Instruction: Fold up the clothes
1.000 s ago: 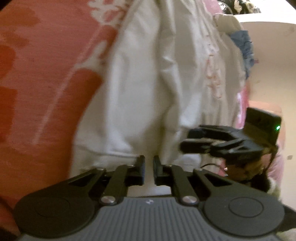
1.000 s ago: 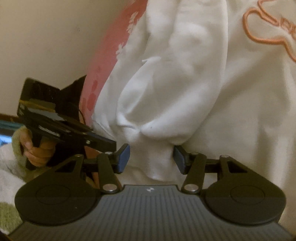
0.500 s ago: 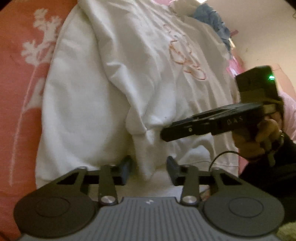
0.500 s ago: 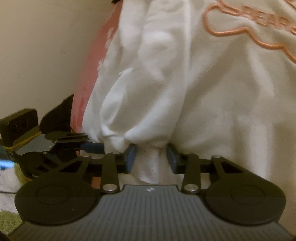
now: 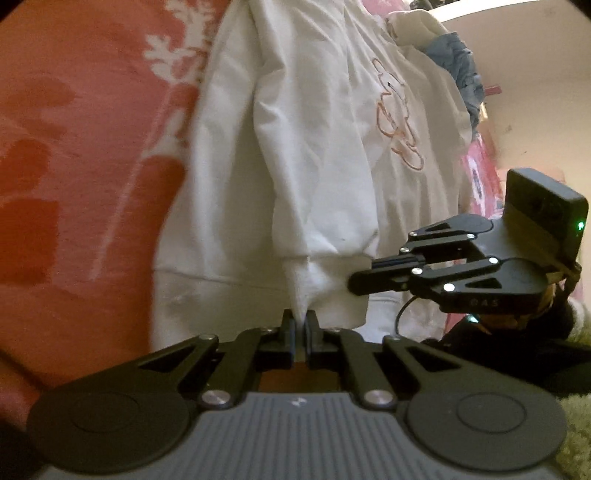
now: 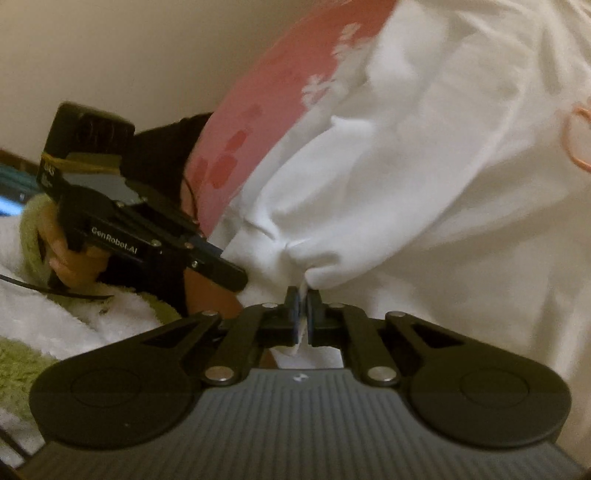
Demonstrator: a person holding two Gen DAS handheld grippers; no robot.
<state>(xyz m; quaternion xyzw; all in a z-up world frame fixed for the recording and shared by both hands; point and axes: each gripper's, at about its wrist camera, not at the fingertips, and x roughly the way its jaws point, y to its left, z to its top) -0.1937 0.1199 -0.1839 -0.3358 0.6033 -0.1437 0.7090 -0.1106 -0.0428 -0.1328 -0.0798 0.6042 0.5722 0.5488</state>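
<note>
A white sweatshirt [image 5: 303, 155] with an orange outlined print [image 5: 397, 122] lies on a pink-red floral bedspread [image 5: 74, 166]. My left gripper [image 5: 300, 325] is shut on the cuff of the sleeve folded over the body. My right gripper [image 5: 360, 282] reaches the same cuff from the right side. In the right wrist view the right gripper [image 6: 303, 306] is shut on the white cuff fabric of the sweatshirt [image 6: 424, 166], and the left gripper [image 6: 236, 277] touches the cloth at its left.
A blue garment [image 5: 461, 70] and another white piece [image 5: 413, 26] lie at the far end of the bed. A beige wall [image 6: 129, 55] is behind. Green-white fluffy fabric [image 6: 55, 325] lies at lower left in the right wrist view.
Both grippers were open around the sleeve cuff half a second ago; both have closed on it now. The sleeve end is bunched between them.
</note>
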